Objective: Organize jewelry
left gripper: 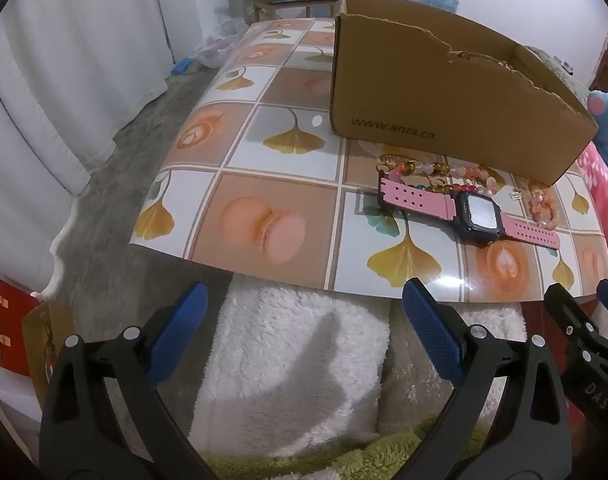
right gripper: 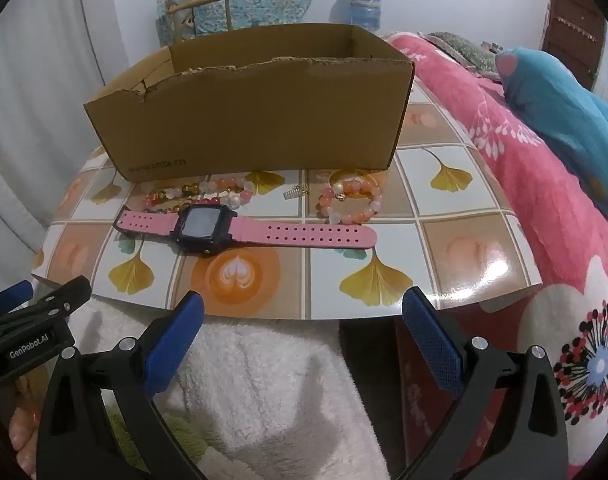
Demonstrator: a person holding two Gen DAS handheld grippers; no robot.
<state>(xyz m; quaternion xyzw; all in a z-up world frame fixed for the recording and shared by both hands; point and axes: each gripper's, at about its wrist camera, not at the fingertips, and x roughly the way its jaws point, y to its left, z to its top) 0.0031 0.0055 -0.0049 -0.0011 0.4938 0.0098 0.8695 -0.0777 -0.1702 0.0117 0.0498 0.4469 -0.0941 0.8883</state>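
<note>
Both grippers, left (left gripper: 304,328) and right (right gripper: 304,328), hover with jaws wide and empty before the counter (right gripper: 443,256); the pink watch (right gripper: 208,226) lies flat beside the cardboard box (right gripper: 256,120), best pinched across its strap.

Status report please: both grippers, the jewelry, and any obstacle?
Left gripper and right gripper open, empty, short of the table edge. Pink watch, bead bracelets lie before the cardboard box. Nothing blocks.
</note>
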